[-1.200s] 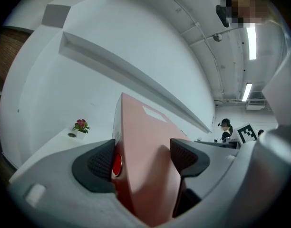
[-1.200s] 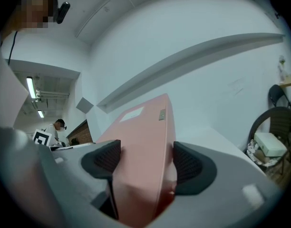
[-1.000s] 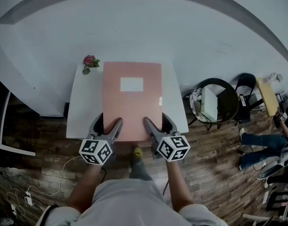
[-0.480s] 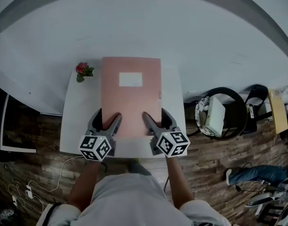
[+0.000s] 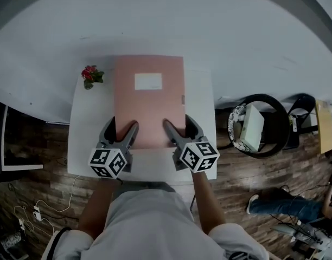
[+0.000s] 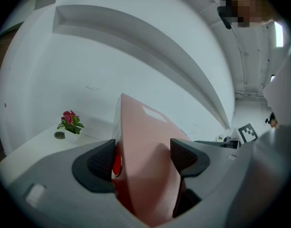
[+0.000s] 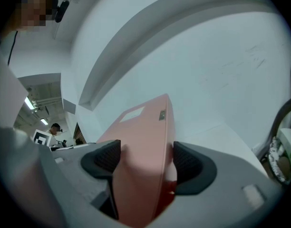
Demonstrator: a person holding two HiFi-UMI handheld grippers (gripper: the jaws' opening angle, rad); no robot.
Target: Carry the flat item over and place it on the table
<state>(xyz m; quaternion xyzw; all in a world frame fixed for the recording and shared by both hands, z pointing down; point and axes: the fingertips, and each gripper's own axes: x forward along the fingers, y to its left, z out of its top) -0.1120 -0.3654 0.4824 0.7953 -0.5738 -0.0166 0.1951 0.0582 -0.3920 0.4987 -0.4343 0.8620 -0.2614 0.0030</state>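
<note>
A flat pink file box [image 5: 148, 99] with a white label lies lengthwise over the small white table [image 5: 88, 129], its far end toward the wall. My left gripper [image 5: 120, 135] is shut on the box's near left edge and my right gripper [image 5: 177, 132] is shut on its near right edge. In the left gripper view the pink box [image 6: 148, 156] fills the gap between the dark pads [image 6: 101, 161]. In the right gripper view the box [image 7: 145, 151] sits clamped between both pads [image 7: 186, 163]. Whether the box rests on the tabletop or hovers just above it cannot be told.
A small potted plant with pink flowers [image 5: 90, 76] stands at the table's far left corner, also seen in the left gripper view [image 6: 69, 123]. A white wall rises behind the table. A round black stool with a white box [image 5: 254, 124] stands to the right on the wooden floor.
Both grippers and the pink box have moved forward over the table toward the wall. The table now lies closer under me, and the box covers more of its middle.
</note>
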